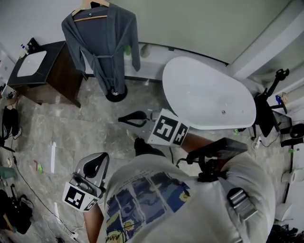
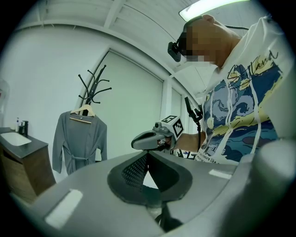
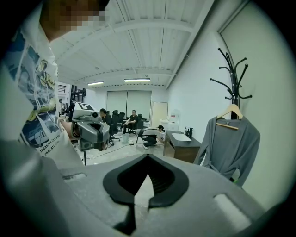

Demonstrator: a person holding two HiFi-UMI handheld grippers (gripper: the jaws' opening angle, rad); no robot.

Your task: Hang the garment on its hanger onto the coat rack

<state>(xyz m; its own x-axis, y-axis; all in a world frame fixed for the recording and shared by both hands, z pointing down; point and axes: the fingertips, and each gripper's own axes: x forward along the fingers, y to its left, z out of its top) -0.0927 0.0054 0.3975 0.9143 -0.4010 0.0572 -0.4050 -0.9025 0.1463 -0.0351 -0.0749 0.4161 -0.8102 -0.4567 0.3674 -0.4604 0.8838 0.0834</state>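
A grey robe hangs on a wooden hanger from the black coat rack, whose round base stands on the floor by the wall. The robe also shows in both gripper views, well away from the jaws. My left gripper is held low by the person's left side, shut, with nothing in it. My right gripper is out in front of the body, pointing toward the rack, shut and empty too. Each gripper sees the other: the right gripper and the left gripper.
A white bathtub lies right of the rack. A dark vanity with a white sink stands to its left. A black stand is at the far right, cables and gear at the left edge. People sit in the far room.
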